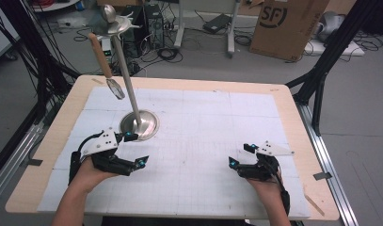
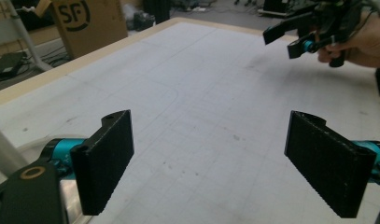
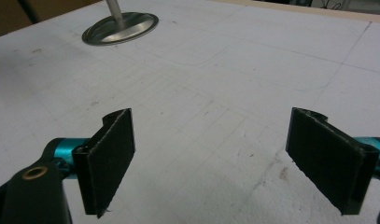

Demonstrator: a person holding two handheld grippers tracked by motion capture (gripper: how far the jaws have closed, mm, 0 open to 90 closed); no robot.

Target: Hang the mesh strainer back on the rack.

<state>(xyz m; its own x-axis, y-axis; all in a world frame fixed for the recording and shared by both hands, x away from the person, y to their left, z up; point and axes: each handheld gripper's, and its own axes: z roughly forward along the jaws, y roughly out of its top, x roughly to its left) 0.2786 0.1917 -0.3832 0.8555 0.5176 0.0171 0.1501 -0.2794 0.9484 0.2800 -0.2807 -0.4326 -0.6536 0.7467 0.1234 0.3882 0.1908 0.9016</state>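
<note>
Both grippers, left (image 1: pixel 141 161) and right (image 1: pixel 232 163), hovered empty with jaws wide apart over the mat (image 1: pixel 203 141), while the spoon (image 1: pixel 106 63) hung off the stand (image 1: pixel 139 123) back-left; looked light and stiff, so I'd grab its wooden handle.

The one readable marking was "SF", printed in large dark letters inside a curved logo outline on a brown cardboard box (image 1: pixel 288 26). In the high view the box stood on the floor beyond the bench (image 1: pixel 292 113), at about one o'clock. In the left gripper view the same box (image 2: pixel 87 21) showed at about eleven o'clock, past the bench edge, again with the "SF" letters legible on its side. The white gridded sheet (image 1: pixel 203 136) covering the bench carried faint lines but no text that could be read.
</note>
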